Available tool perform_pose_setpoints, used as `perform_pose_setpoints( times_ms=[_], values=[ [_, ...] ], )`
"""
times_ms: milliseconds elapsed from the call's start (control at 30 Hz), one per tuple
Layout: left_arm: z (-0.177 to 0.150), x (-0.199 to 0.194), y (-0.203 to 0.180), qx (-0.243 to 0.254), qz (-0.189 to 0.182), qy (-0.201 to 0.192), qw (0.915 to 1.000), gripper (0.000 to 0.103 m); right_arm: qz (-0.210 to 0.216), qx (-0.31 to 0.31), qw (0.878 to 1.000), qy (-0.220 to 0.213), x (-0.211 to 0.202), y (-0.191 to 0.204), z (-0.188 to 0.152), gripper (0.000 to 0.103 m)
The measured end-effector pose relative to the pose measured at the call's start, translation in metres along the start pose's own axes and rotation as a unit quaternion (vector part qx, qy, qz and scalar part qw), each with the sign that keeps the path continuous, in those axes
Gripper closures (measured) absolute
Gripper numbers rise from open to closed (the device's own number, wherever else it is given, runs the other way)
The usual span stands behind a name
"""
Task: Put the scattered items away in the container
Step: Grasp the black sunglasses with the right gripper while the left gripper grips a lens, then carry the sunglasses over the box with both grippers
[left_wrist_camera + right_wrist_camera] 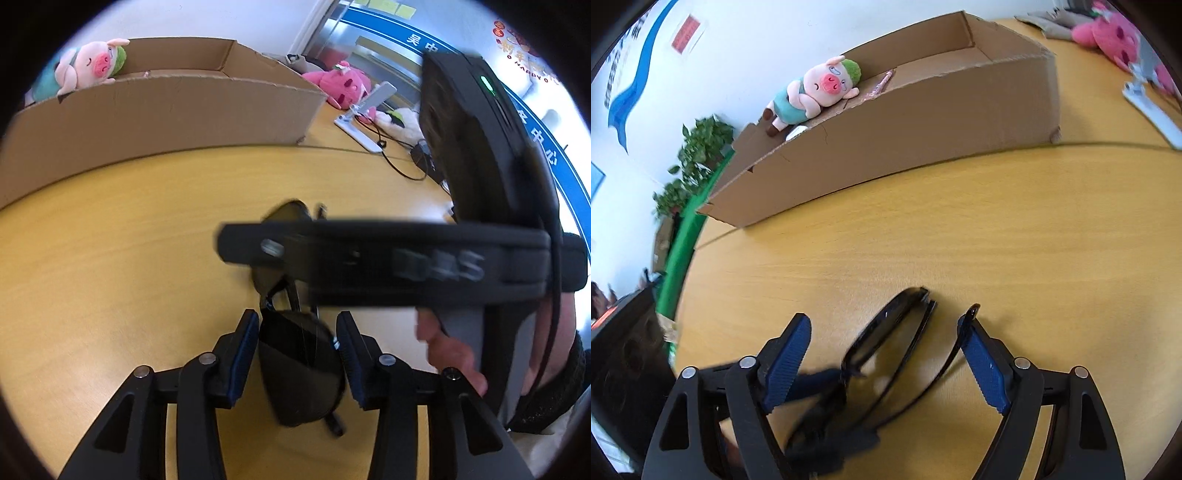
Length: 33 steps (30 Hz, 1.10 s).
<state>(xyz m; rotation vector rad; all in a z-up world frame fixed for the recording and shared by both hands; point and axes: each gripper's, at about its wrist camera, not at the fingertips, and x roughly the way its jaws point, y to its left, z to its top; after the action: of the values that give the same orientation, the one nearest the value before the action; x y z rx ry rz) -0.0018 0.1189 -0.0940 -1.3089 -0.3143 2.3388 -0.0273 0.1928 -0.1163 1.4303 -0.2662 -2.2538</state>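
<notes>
A pair of dark sunglasses [301,354] lay on the yellow wooden tabletop [110,258], well short of the long cardboard box [166,107] that stood open along the far side. In the left wrist view the left gripper [297,354] pointed down at the glasses with one lens between its blue-padded fingers [243,354]; the left pad sat right at the lens edge and the right pad stood a little off it, so the jaws looked slack around the lens rather than clamped, though the contact on the left side could not be told for sure. Across the upper part of that view the body of the right gripper [369,258] showed blurred, lying over the far lens, with a hand [454,354] and a dark sleeve [554,387] on its handle at the right edge.

In the right wrist view the right gripper [882,354] had its jaws spread wide, released, with the sunglasses [886,350] lying tilted between them; the frame front ran up and away from the camera and one temple arm [960,347] lay close along the right pad. The left finger [786,358] was clear of the frame. A blurred dark part of the other gripper crossed the bottom of the view.

Inside the box a pig plush toy [812,96] in a teal shirt lay against the back wall. Beyond the box's right end a pink plush toy [343,83] and a white desk lamp [365,118] with a black cable sat on the tabletop
</notes>
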Motion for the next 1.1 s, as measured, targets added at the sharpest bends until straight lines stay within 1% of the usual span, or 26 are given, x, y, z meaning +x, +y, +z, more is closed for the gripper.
perform_pose_setpoints(
  times_ms=[33,67,100,133,200,300,333,400,500,633,833,1100],
  values=[
    [-0.002,0.001,-0.003,0.002,0.002,0.001,1.0000,0.058,-0.011,-0.008,1.000,0.000,0.001,0.002,0.000,0.029],
    [-0.003,0.001,-0.004,0.003,0.004,0.001,1.0000,0.057,-0.019,-0.016,1.000,0.000,0.003,0.004,0.001,0.042],
    [-0.005,0.001,-0.006,0.004,0.004,0.000,1.0000,0.057,-0.025,-0.019,1.000,0.000,0.003,0.004,0.002,0.050],
    [-0.006,0.001,-0.008,0.005,0.001,0.001,1.0000,0.056,-0.024,-0.019,1.000,0.000,0.002,0.002,0.001,0.051],
    [-0.008,0.001,-0.011,0.009,-0.001,0.003,1.0000,0.056,-0.017,-0.022,1.000,0.001,0.001,0.000,0.000,0.059],
    [-0.009,0.002,-0.016,0.010,-0.008,0.005,0.9999,0.052,-0.016,-0.026,1.000,0.003,0.000,0.000,-0.003,0.067],
    [-0.004,0.009,-0.020,0.010,-0.011,0.005,0.9999,0.050,-0.017,-0.026,1.000,0.003,0.000,0.000,-0.003,0.070],
    [-0.005,0.011,-0.026,0.015,-0.014,0.007,0.9998,0.048,-0.008,-0.025,1.000,0.006,0.000,0.000,-0.004,0.075],
    [-0.005,0.013,-0.030,0.017,-0.015,0.007,0.9997,0.048,0.006,-0.023,1.000,0.007,0.001,-0.003,-0.005,0.077],
    [-0.003,0.013,-0.026,-0.003,-0.026,0.007,0.9996,0.046,0.030,-0.014,0.999,0.006,0.001,-0.010,-0.005,0.080],
    [0.000,0.015,-0.027,-0.019,-0.031,0.014,0.9992,0.046,0.059,-0.004,0.998,0.003,-0.001,-0.017,-0.007,0.081],
    [0.007,0.021,-0.029,-0.035,-0.050,0.028,0.9978,0.045,0.098,0.016,0.995,0.004,-0.002,-0.027,-0.011,0.081]
  ],
)
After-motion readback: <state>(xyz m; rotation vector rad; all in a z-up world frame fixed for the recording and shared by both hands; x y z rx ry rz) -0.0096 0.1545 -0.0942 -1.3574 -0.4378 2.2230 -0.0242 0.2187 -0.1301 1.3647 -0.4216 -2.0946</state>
